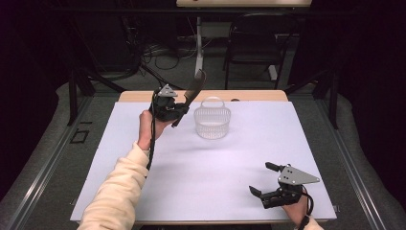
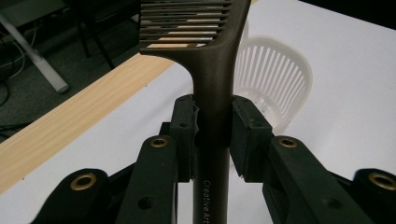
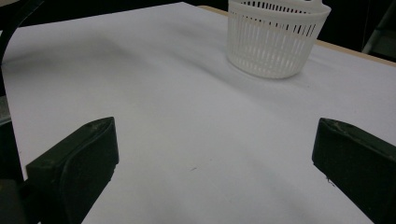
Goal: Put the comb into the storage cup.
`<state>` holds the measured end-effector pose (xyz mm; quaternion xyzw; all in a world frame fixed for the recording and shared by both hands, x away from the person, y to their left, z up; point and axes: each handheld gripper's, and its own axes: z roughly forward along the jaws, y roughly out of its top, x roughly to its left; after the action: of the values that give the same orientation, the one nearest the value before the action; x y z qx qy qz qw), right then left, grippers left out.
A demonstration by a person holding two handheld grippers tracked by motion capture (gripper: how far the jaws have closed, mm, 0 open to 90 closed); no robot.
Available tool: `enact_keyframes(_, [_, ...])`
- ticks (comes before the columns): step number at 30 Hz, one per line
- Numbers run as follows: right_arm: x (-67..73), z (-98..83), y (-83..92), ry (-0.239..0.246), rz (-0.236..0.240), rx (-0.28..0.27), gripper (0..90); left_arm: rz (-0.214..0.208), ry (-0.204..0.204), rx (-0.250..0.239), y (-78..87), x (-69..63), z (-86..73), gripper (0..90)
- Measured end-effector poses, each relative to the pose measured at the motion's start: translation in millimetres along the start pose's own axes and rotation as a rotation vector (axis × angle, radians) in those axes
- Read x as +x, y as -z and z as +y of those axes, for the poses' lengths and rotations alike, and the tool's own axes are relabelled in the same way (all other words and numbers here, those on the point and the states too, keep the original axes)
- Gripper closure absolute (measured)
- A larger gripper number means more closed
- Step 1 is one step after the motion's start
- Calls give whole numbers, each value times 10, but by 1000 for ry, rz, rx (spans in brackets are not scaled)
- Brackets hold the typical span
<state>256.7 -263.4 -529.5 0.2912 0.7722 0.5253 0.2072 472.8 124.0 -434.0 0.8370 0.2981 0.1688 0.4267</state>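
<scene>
Two grippers work over a white sheet [image 1: 210, 163] that covers most of the table [image 1: 143, 96], leaving a wooden strip bare along the far edge. At the left, the left gripper [image 1: 173, 109] is raised above the sheet's far left part, near that strip, its jaws clamped on the handle of a dark comb [image 1: 191, 93]; the handle runs straight up between the two pads [image 2: 184, 126], and the toothed end sticks out past them, tilted toward the far edge. Just right of the comb stands a white basket [image 1: 212, 122], apart from it and close to the far edge. Wide bare sheet stretches from the basket to the near edge. At the right, the right gripper [image 1: 265, 179] rests low by the near right corner, its jaws spread wide with nothing between them.
</scene>
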Motion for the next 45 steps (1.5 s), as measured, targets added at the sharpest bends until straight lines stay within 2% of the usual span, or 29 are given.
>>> enact_keyframes(16, [-3, -2, -1, 3, 0, -2, 1, 12, -10, -22, -41, -34, 65, 722])
enact_keyframes(21, [-3, -1, -1, 3, 1, 0, 1, 18, -1, -40, -53, -53, 91, 722])
enact_keyframes(25, [-3, -2, -1, 1, 0, -2, 1, 20, -14, -36, -58, -55, 103, 722])
enact_keyframes(28, [-4, -2, -1, 3, 0, -3, 1, 19, -3, -46, -70, -67, 113, 722])
enact_keyframes(45, [-7, -1, 2, 5, -2, -1, 1, 26, -29, -85, -85, -148, 243, 723])
